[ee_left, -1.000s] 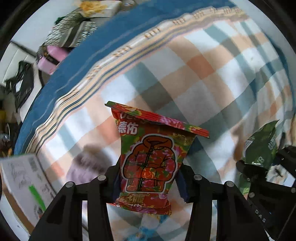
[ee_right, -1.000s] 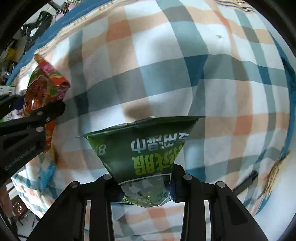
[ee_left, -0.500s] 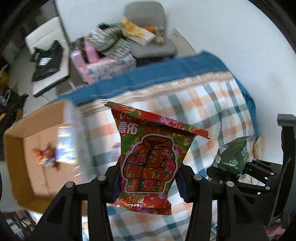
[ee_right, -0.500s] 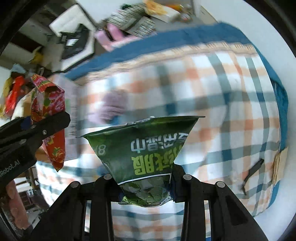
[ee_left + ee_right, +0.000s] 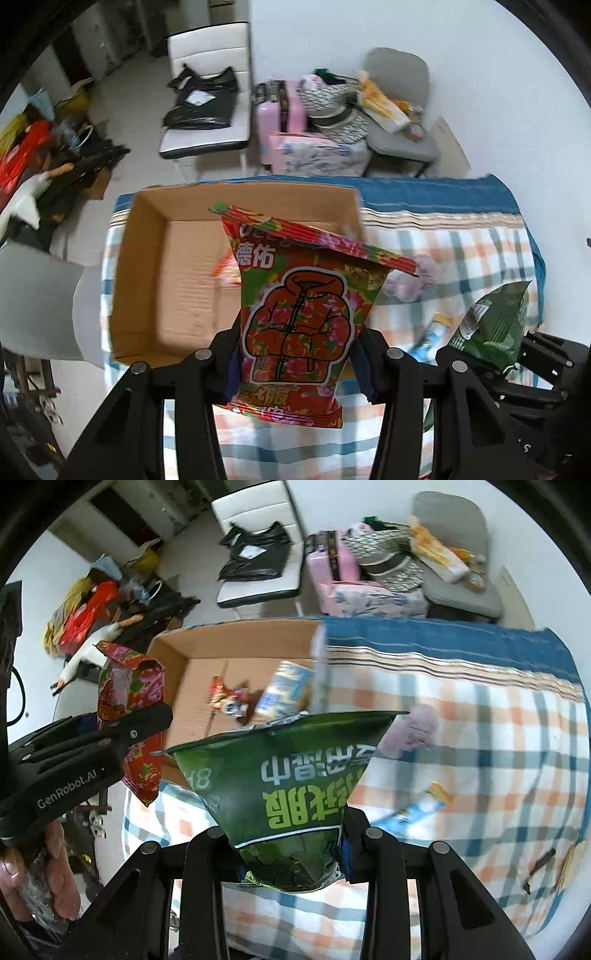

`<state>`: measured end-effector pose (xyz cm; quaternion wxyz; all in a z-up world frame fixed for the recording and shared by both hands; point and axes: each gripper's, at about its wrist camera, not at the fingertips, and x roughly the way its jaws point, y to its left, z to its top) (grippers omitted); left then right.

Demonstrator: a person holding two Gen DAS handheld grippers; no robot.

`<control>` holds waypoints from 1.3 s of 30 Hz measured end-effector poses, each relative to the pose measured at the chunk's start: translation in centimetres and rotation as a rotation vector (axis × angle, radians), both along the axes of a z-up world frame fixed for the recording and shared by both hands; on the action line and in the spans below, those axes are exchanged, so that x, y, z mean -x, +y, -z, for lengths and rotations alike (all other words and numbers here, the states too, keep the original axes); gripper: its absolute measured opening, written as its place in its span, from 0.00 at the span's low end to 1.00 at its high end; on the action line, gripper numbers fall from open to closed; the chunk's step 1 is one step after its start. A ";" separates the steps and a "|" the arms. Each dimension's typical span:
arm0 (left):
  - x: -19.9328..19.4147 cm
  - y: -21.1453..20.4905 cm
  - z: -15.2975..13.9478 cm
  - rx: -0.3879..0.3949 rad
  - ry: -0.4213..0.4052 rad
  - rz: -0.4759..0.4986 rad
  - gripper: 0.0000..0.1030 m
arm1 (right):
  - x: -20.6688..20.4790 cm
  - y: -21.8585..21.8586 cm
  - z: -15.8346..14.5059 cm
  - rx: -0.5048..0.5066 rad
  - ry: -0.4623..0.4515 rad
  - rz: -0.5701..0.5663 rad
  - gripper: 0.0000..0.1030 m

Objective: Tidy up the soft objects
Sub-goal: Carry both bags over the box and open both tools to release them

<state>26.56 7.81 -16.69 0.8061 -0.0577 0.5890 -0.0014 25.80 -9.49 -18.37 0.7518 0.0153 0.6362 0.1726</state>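
My left gripper [image 5: 295, 365] is shut on a red flowered snack bag [image 5: 303, 314] and holds it in the air in front of an open cardboard box [image 5: 147, 266] on the bed. The red bag also shows in the right wrist view [image 5: 129, 716]. My right gripper [image 5: 291, 853] is shut on a green snack bag [image 5: 295, 775], held to the right of the left gripper; the green bag also shows in the left wrist view [image 5: 491, 325]. The box [image 5: 229, 642] holds a small red packet [image 5: 223, 701] and a yellow-blue packet [image 5: 284, 694].
The bed has a plaid sheet [image 5: 480, 738] with a blue blanket [image 5: 443, 638] at its far edge. A pale purple soft item [image 5: 410, 731] and a blue-yellow packet [image 5: 417, 805] lie on the sheet. Chairs and a pink suitcase [image 5: 280, 122] stand beyond the bed.
Both grippers have lifted away from the sheet with their bags and swung left. The cardboard box and the room beyond have come into full view.
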 end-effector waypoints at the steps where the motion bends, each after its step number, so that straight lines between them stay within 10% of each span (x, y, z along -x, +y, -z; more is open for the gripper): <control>1: 0.1 0.7 0.1 -0.001 -0.001 -0.009 0.44 | 0.2 1.1 0.1 0.002 0.004 -0.007 0.36; 11: -1.1 8.0 2.0 -0.018 0.017 -0.072 0.44 | -1.5 8.3 2.9 0.076 0.020 -0.036 0.36; 18: -5.4 12.8 8.8 0.097 0.172 -0.163 0.44 | -3.6 11.6 7.3 0.174 0.075 -0.051 0.36; 39: -13.9 13.9 18.8 0.121 0.364 -0.170 0.45 | -7.1 13.6 16.6 0.280 0.246 -0.055 0.37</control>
